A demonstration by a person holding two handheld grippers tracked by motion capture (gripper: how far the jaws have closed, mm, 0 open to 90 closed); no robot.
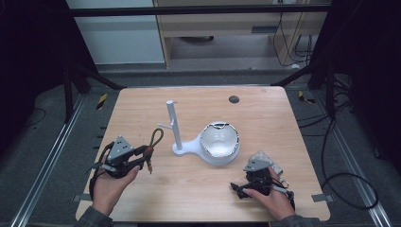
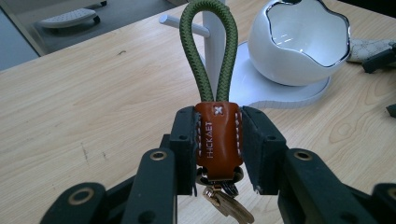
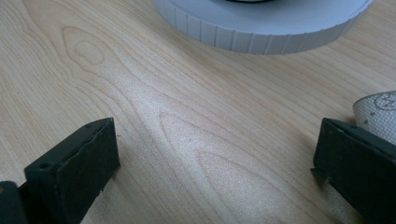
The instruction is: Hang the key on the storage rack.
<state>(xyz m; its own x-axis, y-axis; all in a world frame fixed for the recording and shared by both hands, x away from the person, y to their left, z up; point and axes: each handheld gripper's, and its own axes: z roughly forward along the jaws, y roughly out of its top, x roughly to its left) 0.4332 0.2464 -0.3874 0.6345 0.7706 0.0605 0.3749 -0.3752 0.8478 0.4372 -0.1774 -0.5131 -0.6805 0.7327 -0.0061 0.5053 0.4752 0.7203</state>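
- Overhead, in the high view, the left tool [image 1: 142,158] sits in the lower left of the frame, clenched on a key strap [image 1: 152,147] whose green cord loop arcs toward the upper right, over the pale wood worktop [image 1: 265,113].
- A small brass piece hangs from the strap's lower end, just beside the left hand [image 1: 111,187].
- A white stand [image 1: 176,135] with an upright post and a short side peg stands near the frame's centre, just right of the cord loop; its flat base carries a white bowl [image 1: 219,143] with a wavy silvery rim.
- The right tool [image 1: 239,189] rests low at the lower right of the frame, well apart from the strap.
- A small dark round spot [image 1: 233,99] lies on the worktop toward the upper centre.
- Next, the left gripper view: both black jaws press the sides of the strap's brown leather tab [image 2: 218,140], which stands upright at centre.
- White stitching runs down the tab, with a cross stitch at its top; stamped lettering reads roughly "HICKAET", though I cannot be sure of every letter.
- The green cord loop [image 2: 205,51] rises to the top centre, in front of the stand's post [image 2: 215,56]; the bowl [image 2: 299,42] is at upper right.
- A metal ring and brass clip [image 2: 226,203] hang below the tab.
- Finally, the right gripper view: the right tool's jaws stand wide apart at lower left and lower right, released, bare wood between them.
- The ribbed edge of the stand's base [image 3: 261,28] crosses the top; a pale patterned item [image 3: 378,112] shows at the right edge, its print too small to read.
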